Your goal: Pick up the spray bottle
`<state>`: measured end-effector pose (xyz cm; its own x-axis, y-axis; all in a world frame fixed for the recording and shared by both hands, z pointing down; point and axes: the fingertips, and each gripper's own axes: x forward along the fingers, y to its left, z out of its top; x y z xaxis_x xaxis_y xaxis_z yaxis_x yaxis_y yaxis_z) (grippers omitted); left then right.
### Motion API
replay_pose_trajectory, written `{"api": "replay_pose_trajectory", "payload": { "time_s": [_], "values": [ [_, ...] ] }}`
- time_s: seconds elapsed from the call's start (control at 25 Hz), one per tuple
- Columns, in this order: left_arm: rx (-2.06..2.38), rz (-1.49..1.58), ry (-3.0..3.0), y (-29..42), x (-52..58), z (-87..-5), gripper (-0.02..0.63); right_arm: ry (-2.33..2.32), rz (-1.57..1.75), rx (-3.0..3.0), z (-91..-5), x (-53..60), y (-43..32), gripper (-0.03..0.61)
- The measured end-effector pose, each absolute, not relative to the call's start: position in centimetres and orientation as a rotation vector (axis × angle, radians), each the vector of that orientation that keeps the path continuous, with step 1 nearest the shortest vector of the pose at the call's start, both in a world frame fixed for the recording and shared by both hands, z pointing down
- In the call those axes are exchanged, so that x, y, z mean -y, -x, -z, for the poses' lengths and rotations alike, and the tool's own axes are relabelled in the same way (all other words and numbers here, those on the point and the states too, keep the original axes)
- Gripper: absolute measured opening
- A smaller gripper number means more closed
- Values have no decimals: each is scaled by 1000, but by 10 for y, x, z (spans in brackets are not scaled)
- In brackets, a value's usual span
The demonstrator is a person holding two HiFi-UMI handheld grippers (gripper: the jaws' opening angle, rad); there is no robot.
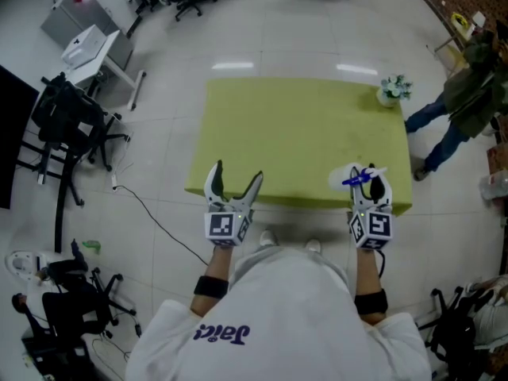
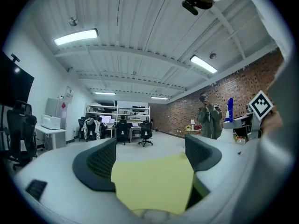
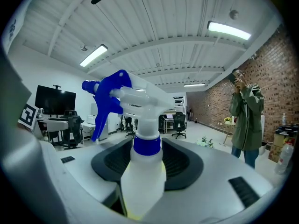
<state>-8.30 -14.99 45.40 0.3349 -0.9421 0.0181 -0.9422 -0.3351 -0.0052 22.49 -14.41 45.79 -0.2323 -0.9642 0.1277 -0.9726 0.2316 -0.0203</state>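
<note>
The spray bottle [image 3: 142,176], translucent white with a blue collar and blue trigger head, stands upright between the jaws of my right gripper [image 3: 147,164], which is shut on its body. In the head view the spray bottle [image 1: 361,178] is over the near right edge of the yellow-green table [image 1: 302,137], in my right gripper [image 1: 370,189]. My left gripper [image 1: 233,184] hovers open at the table's near left edge with nothing between its fingers; in the left gripper view its jaws [image 2: 147,164] frame only the yellow-green table [image 2: 154,183].
A small pot of white flowers [image 1: 394,90] sits at the table's far right corner. A person in a green coat [image 1: 464,105] stands just right of the table. Office chairs [image 1: 67,129] and a cable on the floor lie to the left.
</note>
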Motion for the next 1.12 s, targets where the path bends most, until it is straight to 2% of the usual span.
{"api": "replay_pose_trajectory", "payload": {
  "time_s": [0.44,1.12],
  "values": [
    [1811,-14,-2554,81,139,-454,472,-1862,-210,2411,-478,126,-209,201],
    [1834,-20,-2523,92,139,-461,472,-1883,-131,2401,-468,126,-202,201]
  ]
}}
